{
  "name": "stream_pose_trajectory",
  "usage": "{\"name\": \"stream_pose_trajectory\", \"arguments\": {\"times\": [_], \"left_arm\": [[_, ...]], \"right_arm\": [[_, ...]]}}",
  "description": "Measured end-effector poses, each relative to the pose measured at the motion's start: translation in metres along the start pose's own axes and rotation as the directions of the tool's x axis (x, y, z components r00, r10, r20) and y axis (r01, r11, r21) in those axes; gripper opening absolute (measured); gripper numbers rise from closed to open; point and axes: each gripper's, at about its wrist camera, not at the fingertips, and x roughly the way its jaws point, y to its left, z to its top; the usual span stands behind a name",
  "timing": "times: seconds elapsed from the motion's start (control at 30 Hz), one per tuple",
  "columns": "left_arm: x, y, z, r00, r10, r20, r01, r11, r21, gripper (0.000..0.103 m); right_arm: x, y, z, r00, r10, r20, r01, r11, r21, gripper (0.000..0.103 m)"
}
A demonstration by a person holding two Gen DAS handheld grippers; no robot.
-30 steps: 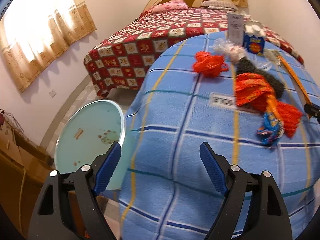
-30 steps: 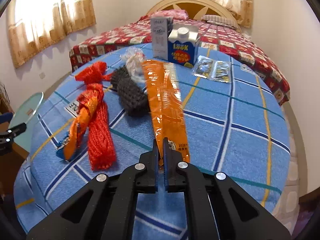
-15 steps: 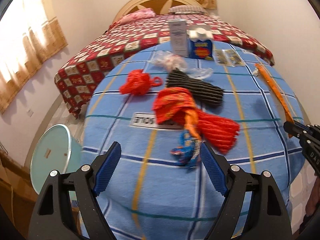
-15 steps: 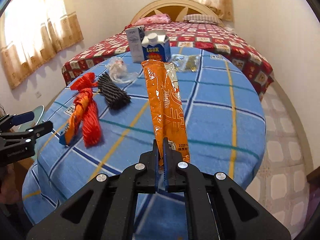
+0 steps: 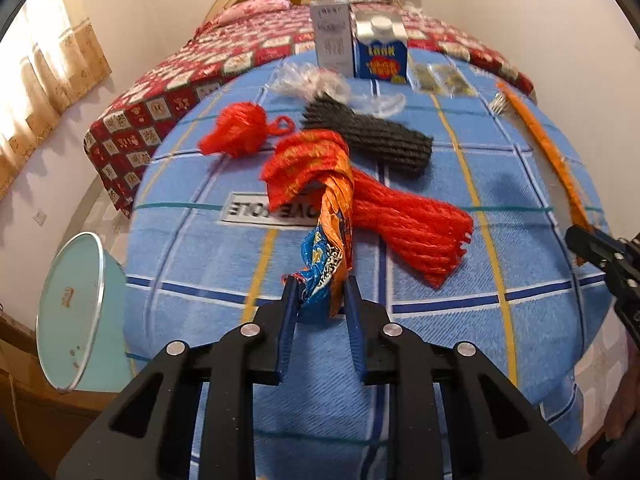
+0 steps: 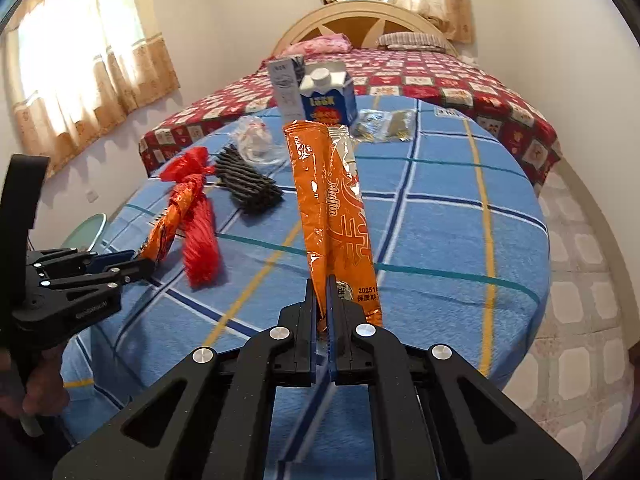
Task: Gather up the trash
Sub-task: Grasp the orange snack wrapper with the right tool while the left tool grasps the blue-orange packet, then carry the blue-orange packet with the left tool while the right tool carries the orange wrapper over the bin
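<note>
Trash lies across the blue checked tablecloth [image 5: 520, 184]. At left, the left gripper [image 5: 320, 286] is clamped on the blue end of a twisted orange wrapper [image 5: 330, 216], beside red netting [image 5: 412, 228]. At right, the right gripper [image 6: 321, 292] pinches 1 long orange wrapper [image 6: 332, 208], lifted above the cloth.

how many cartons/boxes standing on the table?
2, side by side at the table's far edge near the bed: a tall grey-white box and, right of it, a blue carton with a white cap. Nothing seems hidden behind them.
</note>
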Motion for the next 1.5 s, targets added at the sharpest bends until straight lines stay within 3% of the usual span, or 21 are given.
{"name": "stream_pose_trajectory", "arguments": {"times": [0.27,0.5,1.5], "left_arm": [[-0.032,0.048,-0.006,0.996,0.063,0.069,-0.060,0.997,-0.044,0.022],[-0.038,0.079,-0.013,0.993,0.097,0.071,-0.091,0.992,-0.086,0.022],[-0.077,0.145,-0.019,0.960,0.236,0.148,-0.213,0.964,-0.156,0.019]], "right_arm": [[-0.001,0.033,0.008,0.999,0.031,0.023,-0.030,0.998,-0.062,0.005],[0.004,0.060,0.016,0.998,0.058,0.025,-0.055,0.992,-0.111,0.005],[0.033,0.141,0.032,0.987,0.159,-0.012,-0.158,0.963,-0.219,0.005]]}}
